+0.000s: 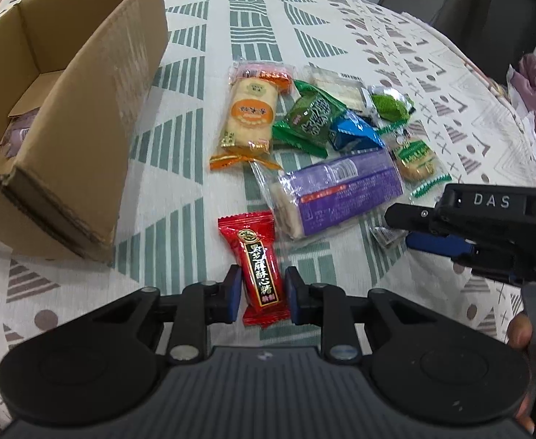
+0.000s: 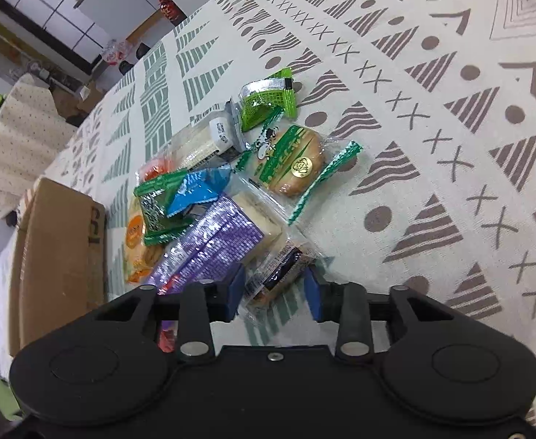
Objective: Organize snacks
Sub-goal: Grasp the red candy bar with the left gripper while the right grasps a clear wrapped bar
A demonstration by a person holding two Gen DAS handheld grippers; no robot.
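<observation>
Patterned tablecloth [image 1: 202, 18], cardboard box [image 1: 66, 117] far left. Left gripper [image 1: 262, 294] open, straddling red candy [image 1: 258, 267], pads not touching. Right gripper [image 2: 274, 294] open around clear-wrapped snack [image 2: 278, 270]. Advice: close squarely mid-wrapper, lift clear before swinging boxward.

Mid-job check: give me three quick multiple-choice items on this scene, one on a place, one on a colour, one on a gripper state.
1. Where is the cardboard box relative to the snack pile?
A left
B right
C on top

2. What colour is the candy between the left gripper's fingers?
A blue
B red
C purple

3. The right gripper is:
A clear of all snacks
B astride a small clear packet
C inside the box

Answers: 1 A, box sits left of the pile in the left wrist view; 2 B, red wrapper; 3 B, packet lies between its blue pads.
</observation>
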